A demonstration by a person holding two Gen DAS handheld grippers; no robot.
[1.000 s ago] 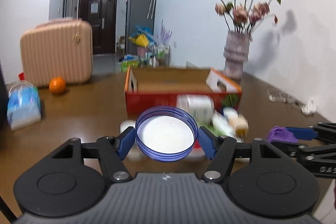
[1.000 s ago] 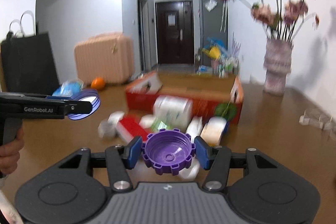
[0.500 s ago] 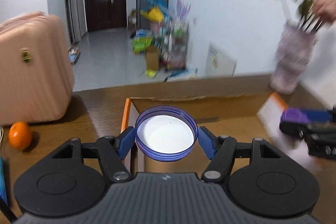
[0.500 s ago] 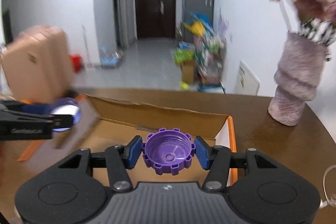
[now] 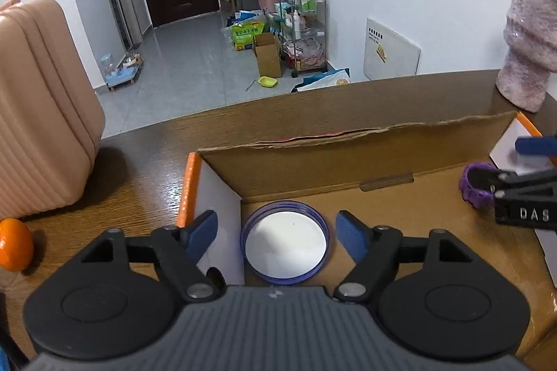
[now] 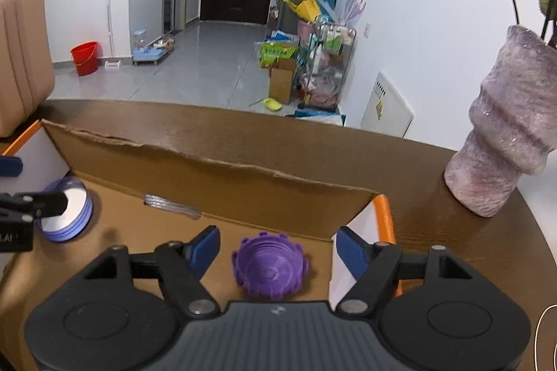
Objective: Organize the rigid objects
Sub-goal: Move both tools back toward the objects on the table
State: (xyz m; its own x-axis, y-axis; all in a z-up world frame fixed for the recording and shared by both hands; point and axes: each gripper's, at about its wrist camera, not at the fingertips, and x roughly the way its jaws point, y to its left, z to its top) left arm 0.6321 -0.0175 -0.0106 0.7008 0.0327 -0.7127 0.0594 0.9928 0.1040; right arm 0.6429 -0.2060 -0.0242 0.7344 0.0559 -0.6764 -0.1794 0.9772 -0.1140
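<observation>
An open cardboard box [image 5: 348,158] with orange edges lies on the brown table; it also shows in the right wrist view [image 6: 222,176]. A blue-rimmed white lid [image 5: 284,247] lies on the box floor at the left end, between the spread fingers of my open left gripper [image 5: 276,231]. A purple ridged cap [image 6: 269,268] lies on the box floor at the right end, between the spread fingers of my open right gripper [image 6: 276,247]. The cap [image 5: 475,188] and the lid [image 6: 68,214] each show in the other view, partly hidden by the other gripper.
A pink suitcase [image 5: 38,113] and an orange [image 5: 14,249] stand left of the box. A mauve vase [image 6: 511,141] with flowers stands on the table right of the box. Behind the table is a tiled floor with clutter.
Both grippers moved over the box and lowered into it. Each opened and let go of its piece: the lid and the purple cap now lie on the box floor.
</observation>
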